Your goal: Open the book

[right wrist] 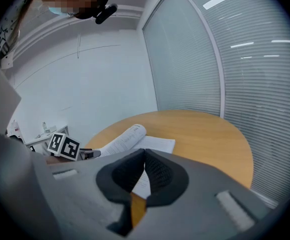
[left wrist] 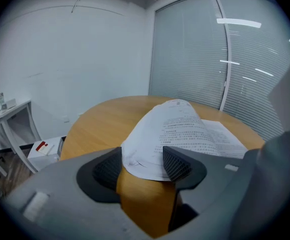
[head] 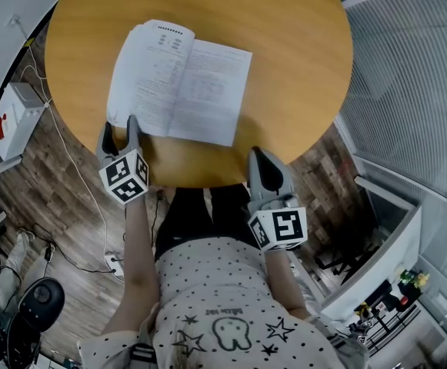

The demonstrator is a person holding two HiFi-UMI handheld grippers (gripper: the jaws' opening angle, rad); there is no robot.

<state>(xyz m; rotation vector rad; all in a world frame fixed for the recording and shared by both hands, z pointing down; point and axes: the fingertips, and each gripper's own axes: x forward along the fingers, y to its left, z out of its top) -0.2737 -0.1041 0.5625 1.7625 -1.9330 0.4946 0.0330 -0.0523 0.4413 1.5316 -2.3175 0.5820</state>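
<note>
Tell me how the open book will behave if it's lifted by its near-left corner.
Likely floppy: the book is thin, and its left pages already bulge upward, so a corner lift would probably bend it. It looks light, so a push should slide it across the smooth table. Lying flat, it seems unlikely to roll or tip.

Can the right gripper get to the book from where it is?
Probably yes. The right gripper sits at the edge of the table, near the right corner of the book, with only bare wood between. Its jaws are shut, so it must open to grab a page.
</note>
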